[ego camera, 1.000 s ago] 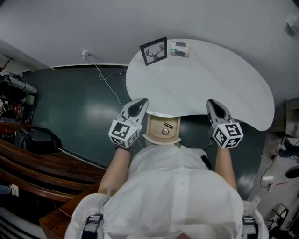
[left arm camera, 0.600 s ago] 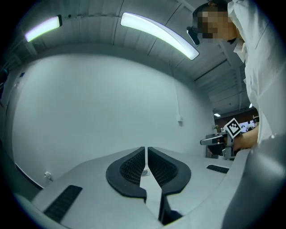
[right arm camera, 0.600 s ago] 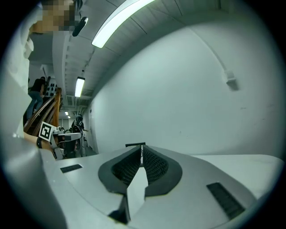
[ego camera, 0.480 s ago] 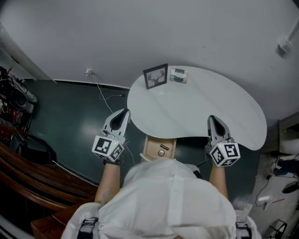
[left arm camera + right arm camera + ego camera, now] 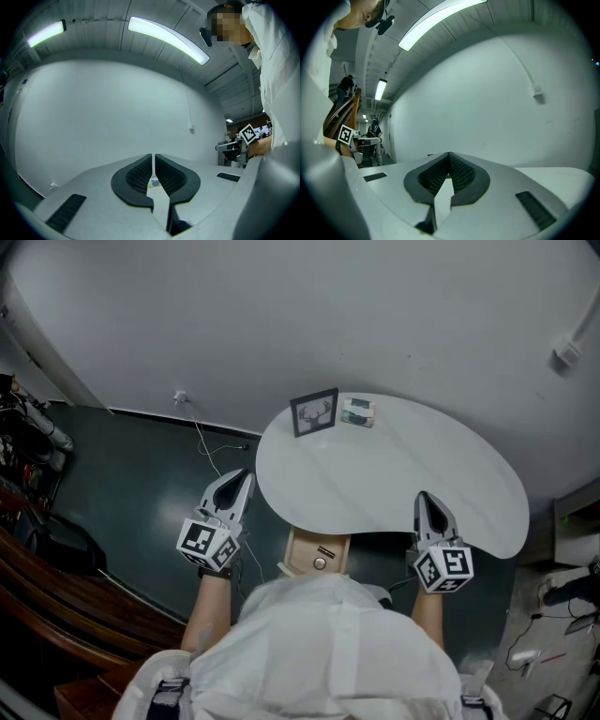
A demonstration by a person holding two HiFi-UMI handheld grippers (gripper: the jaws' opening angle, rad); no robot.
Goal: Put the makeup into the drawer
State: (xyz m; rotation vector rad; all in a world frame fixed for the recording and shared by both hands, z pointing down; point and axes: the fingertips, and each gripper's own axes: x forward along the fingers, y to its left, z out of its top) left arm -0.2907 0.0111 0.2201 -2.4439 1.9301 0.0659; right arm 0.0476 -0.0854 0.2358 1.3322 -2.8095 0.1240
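The makeup, a small pale green box (image 5: 358,412), lies at the far edge of the white table (image 5: 441,474), beside a framed deer picture (image 5: 314,412). A wooden drawer (image 5: 319,553) with a round knob sticks out under the table's near edge, close to the person's body. My left gripper (image 5: 241,479) hovers left of the table edge, shut and empty (image 5: 153,161). My right gripper (image 5: 424,499) is over the table's near right rim, jaws together with nothing held (image 5: 448,161). Both point level towards the wall.
A white wall (image 5: 281,324) rises behind the table. Dark green floor (image 5: 141,474) with a white cable (image 5: 211,409) lies to the left. Dark wooden furniture (image 5: 56,606) and black equipment (image 5: 28,427) stand at the far left. Clutter sits on the floor at the right (image 5: 562,596).
Both grippers have risen. The left one has swung out to the left, away from the drawer front. The drawer and the makeup box have stayed where they were.
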